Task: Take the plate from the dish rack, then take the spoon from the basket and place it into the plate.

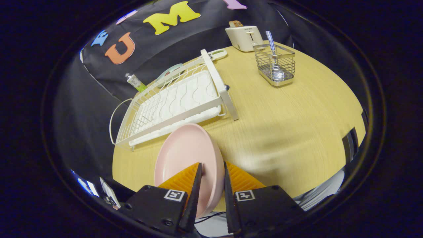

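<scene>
The gripper [213, 172] reaches forward and slightly downward, its two fingers [195, 188] standing close together with only a narrow gap between them. Both jaws press on the rim of the pink plate [185, 155], one on each face, holding it edge-on and tilted. The ribbed inner pads face each other across that rim.

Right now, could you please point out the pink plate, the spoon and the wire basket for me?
pink plate [185, 152], gripper view, on its inner face.
spoon [278, 74], gripper view, on its bowl.
wire basket [262, 61], gripper view, on its near wall.
</scene>
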`<state>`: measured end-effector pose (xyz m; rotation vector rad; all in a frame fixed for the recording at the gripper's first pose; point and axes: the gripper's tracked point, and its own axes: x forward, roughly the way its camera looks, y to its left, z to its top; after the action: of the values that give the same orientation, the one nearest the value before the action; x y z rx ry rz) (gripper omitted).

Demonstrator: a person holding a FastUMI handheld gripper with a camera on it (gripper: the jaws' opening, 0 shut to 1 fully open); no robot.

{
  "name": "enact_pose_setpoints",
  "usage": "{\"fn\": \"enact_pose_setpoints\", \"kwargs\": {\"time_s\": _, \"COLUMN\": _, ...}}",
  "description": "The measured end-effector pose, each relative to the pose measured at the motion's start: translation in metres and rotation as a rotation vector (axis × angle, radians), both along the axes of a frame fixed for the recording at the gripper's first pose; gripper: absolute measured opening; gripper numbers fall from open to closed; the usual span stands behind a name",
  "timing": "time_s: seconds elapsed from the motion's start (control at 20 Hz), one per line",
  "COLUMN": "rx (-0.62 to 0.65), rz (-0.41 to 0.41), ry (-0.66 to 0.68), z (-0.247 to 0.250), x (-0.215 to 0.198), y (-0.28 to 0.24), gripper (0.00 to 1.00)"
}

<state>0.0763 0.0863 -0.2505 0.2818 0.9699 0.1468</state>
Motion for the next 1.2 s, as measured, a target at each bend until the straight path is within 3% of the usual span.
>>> {"fn": "enact_pose_setpoints", "kwargs": {"time_s": 0.1, "rx": -0.016, "rz": -0.001, "ry": -0.046, "z": 0.006, "x": 0.006, "y": -0.007, "gripper": 0.41}}
{"fn": "enact_pose_setpoints", "kwargs": {"time_s": 0.2, "rx": -0.020, "rz": -0.022, "ry": -0.125, "z": 0.016, "x": 0.017, "y": -0.015, "gripper": 0.53}}
{"fn": "enact_pose_setpoints", "kwargs": {"time_s": 0.3, "rx": -0.077, "rz": -0.021, "ry": -0.244, "z": 0.034, "x": 0.027, "y": -0.027, "gripper": 0.76}}
{"fn": "enact_pose_setpoints", "kwargs": {"time_s": 0.35, "rx": -0.125, "rz": -0.031, "ry": -0.313, "z": 0.045, "x": 0.033, "y": -0.036, "gripper": 0.80}}
{"fn": "enact_pose_setpoints", "kwargs": {"time_s": 0.6, "rx": -0.205, "rz": -0.018, "ry": -0.512, "z": 0.080, "x": 0.054, "y": -0.055, "gripper": 0.81}}
{"fn": "enact_pose_setpoints", "kwargs": {"time_s": 0.9, "rx": -0.224, "rz": -0.130, "ry": -0.646, "z": 0.109, "x": 0.115, "y": -0.127, "gripper": 0.80}}
{"fn": "enact_pose_setpoints", "kwargs": {"time_s": 0.95, "rx": -0.233, "rz": -0.137, "ry": -0.670, "z": 0.112, "x": 0.130, "y": -0.139, "gripper": 0.98}}
{"fn": "enact_pose_setpoints", "kwargs": {"time_s": 1.2, "rx": -0.334, "rz": -0.150, "ry": -0.710, "z": 0.127, "x": 0.194, "y": -0.184, "gripper": 1.00}}
